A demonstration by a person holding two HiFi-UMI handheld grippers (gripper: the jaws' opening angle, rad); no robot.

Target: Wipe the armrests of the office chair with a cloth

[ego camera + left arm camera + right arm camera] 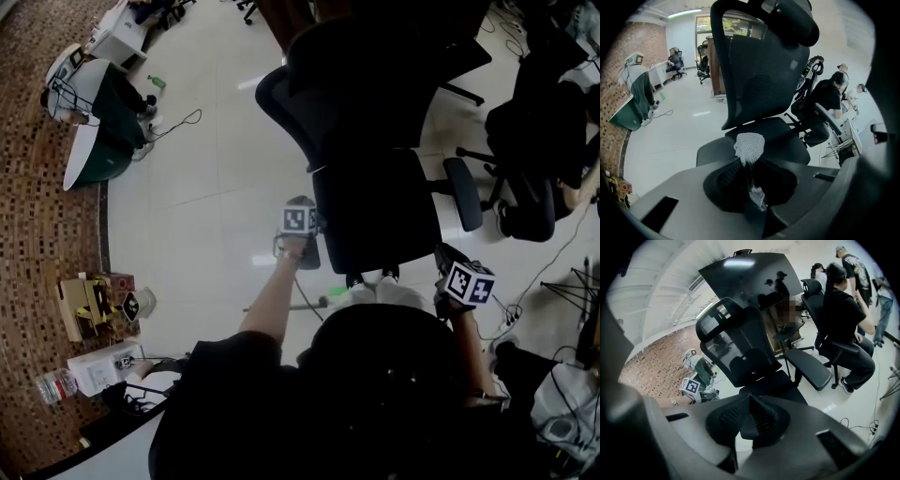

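A pale, glossy floor (206,187) filled most of the head view, bordered on the left by a brown speckled strip. On it stood the black mesh-backed office chair (375,141), its back and headrest away from the person and its seat toward them. Behind it to the right, another person (843,319) sat in a second dark chair.

One armrest (462,192) stuck out from the chair's right side, bare and well apart from both grippers. The other armrest (712,152) lay on the chair's left side, just below and beside the left gripper (747,164).

That left gripper was held out on an extended arm at the seat's left edge, and its jaws were closed on a cloth (749,146). The cloth was white and net-textured; a bunched end of it stood up past the jaw tips in front of the seat. Whether it touched the armrest could not be made out.

The right gripper (752,401) hung back near the front right corner of the seat, its jaws pressed together with nothing between them.
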